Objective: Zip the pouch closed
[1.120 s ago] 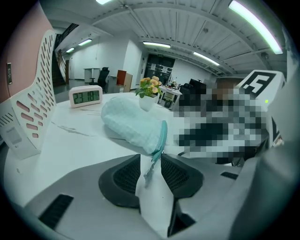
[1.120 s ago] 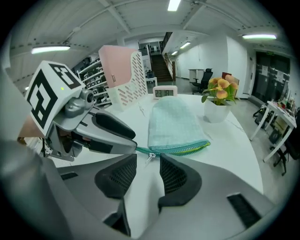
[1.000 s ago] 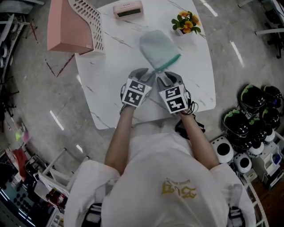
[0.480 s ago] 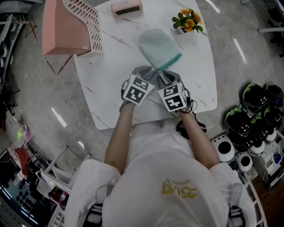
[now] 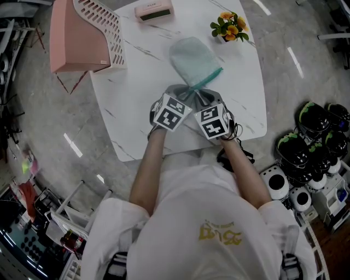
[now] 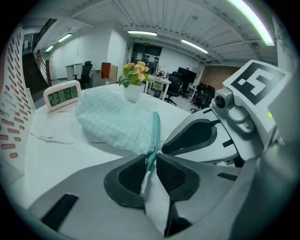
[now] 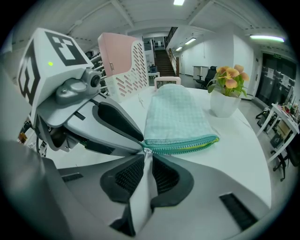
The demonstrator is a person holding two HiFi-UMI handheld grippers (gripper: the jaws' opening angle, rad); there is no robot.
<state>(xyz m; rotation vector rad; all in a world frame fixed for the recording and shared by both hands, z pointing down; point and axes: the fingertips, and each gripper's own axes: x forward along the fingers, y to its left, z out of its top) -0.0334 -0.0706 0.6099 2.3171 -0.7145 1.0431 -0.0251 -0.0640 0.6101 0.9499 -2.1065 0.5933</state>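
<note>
A mint-green checked pouch (image 5: 192, 61) with a teal zipper lies on the white marble table (image 5: 128, 112). Both grippers meet at its near corner. In the left gripper view my left gripper (image 6: 150, 158) is closing, and its pad tips pinch the zipper's teal end (image 6: 153, 133). My right gripper (image 7: 147, 154) is closing too, its tips pressing on the small zipper pull (image 7: 147, 150). Along the zipper (image 7: 183, 146) a strip of yellow lining shows at the far end. In the head view the left gripper (image 5: 187, 93) and the right gripper (image 5: 198, 94) sit side by side.
A pink slotted file rack (image 5: 82, 35) stands at the table's far left, with a pink digital clock (image 5: 156, 11) behind the pouch and a small flower pot (image 5: 229, 27) at the far right. Black round objects (image 5: 311, 142) are stacked on the floor at the right.
Both grippers' fingers have drawn together at the pouch's near corner. The hands have stayed in about the same place.
</note>
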